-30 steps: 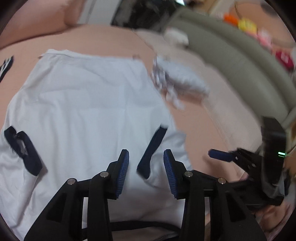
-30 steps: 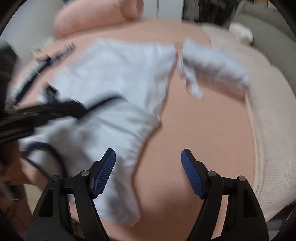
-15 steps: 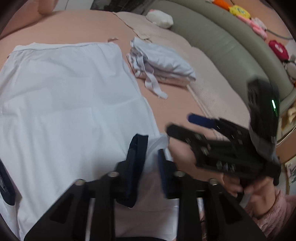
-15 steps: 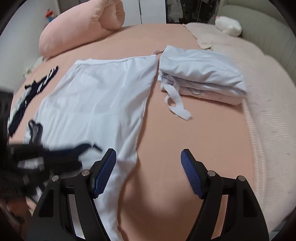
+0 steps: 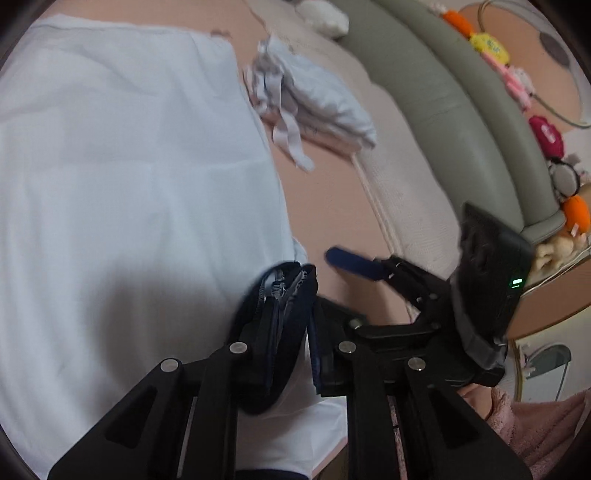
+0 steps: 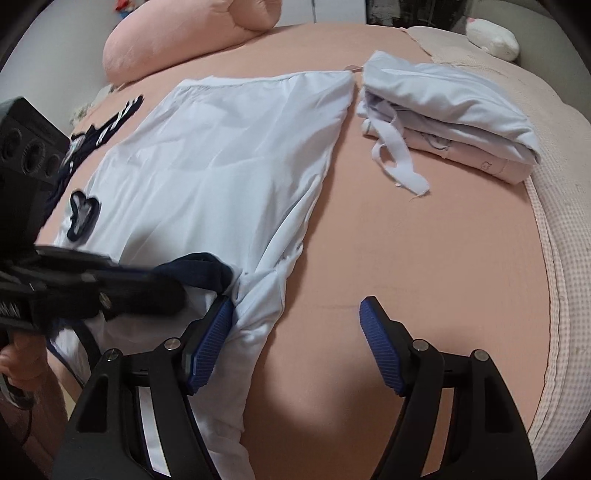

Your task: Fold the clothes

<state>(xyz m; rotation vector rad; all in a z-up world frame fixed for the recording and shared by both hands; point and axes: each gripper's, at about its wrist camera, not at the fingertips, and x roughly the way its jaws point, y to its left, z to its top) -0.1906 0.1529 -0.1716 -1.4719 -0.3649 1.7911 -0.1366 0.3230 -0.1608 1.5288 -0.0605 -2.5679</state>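
Observation:
A white shirt (image 5: 129,166) (image 6: 221,158) with navy trim lies spread flat on the pink bed. My left gripper (image 5: 295,288) is shut on its near navy sleeve cuff (image 5: 284,280), which is bunched between the pads. In the right wrist view the left gripper (image 6: 162,291) comes in from the left, holding that cuff (image 6: 199,267) slightly lifted. My right gripper (image 6: 295,332) stands open just beside it. Its left finger (image 6: 210,339) touches the white sleeve edge; its right finger (image 6: 380,347) is over bare sheet. The other navy cuff (image 6: 83,214) lies flat at the left.
A pile of folded pale clothes (image 6: 450,110) (image 5: 321,107) with a loose strap sits at the far right of the bed. A pink pillow (image 6: 184,33) lies at the head, a navy garment (image 6: 110,122) to the shirt's left. A grey-green padded headboard (image 5: 443,110) with soft toys curves behind.
The left gripper has closed on the navy cuff and tipped downward. The right gripper has shifted toward the sleeve edge and stays open.

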